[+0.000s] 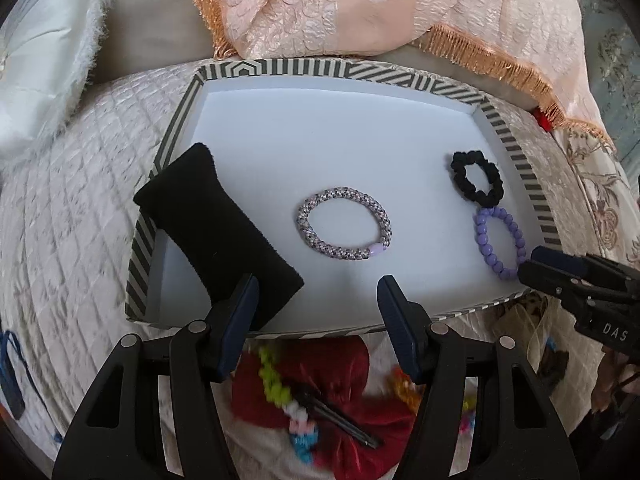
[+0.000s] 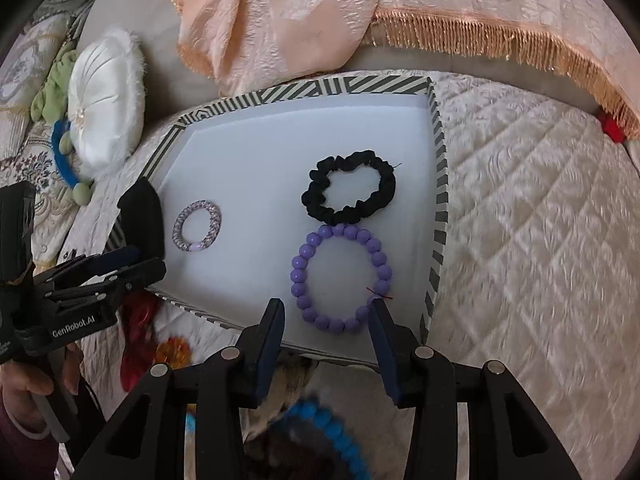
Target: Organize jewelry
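Note:
A striped-rim tray [image 1: 516,148] [image 2: 440,184] with a white floor lies on a quilted bed. In it are a black cushion [image 1: 212,224] [image 2: 142,216], a woven lilac bracelet [image 1: 344,224] [image 2: 197,226], a black scrunchie [image 1: 476,178] [image 2: 348,188] and a purple bead bracelet [image 1: 502,242] [image 2: 340,278]. My left gripper [image 1: 318,304] is open and empty over the tray's near edge, beside the cushion. My right gripper [image 2: 328,320] is open and empty, its fingers at the near side of the purple bead bracelet.
A red bow [image 1: 320,400] with colourful hair pieces lies on the bed in front of the tray. A blue bead string [image 2: 336,432] lies under the right gripper. A peach fringed cloth [image 1: 360,12] and a white pillow [image 2: 106,100] lie behind.

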The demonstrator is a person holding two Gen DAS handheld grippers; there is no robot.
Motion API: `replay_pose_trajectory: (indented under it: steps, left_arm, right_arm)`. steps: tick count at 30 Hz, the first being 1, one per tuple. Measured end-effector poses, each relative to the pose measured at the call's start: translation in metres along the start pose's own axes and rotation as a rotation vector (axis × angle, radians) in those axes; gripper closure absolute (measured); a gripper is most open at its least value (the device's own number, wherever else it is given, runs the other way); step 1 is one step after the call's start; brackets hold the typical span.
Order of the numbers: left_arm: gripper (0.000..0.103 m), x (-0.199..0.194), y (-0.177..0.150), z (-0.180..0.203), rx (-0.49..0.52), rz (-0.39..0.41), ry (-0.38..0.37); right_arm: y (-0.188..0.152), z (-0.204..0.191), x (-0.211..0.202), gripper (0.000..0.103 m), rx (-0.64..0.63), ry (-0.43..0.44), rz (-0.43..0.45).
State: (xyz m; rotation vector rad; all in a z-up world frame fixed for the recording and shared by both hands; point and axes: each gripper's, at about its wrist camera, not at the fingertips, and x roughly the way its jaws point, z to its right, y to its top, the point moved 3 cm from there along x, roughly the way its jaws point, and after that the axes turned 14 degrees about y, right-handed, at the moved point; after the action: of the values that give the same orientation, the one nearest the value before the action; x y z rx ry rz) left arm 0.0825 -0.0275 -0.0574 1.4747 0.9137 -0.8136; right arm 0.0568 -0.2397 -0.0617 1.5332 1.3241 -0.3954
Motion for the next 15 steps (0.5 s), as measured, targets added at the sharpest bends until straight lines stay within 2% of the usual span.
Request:
replay_pose_trajectory:
  steps: [5, 10, 15]
  left_arm:
    - [0.041, -0.019, -0.006, -0.009, -0.052, 0.019, -0.025]
    - [0.041, -0.044, -0.015, -0.02, -0.097, 0.063, -0.021]
    - [0.041, -0.067, -0.031, -0.028, -0.116, 0.102, 0.002]
  right_arm:
    - [-0.005, -0.008, -0.018, 0.062, 0.007, -0.004, 0.09]
    - [-0.014, -0.04, -0.053, 0.06, -0.045, 0.005, 0.216]
    - [-0.032, -0.07, -0.072, 0.059, -0.088, -0.018, 0.266]
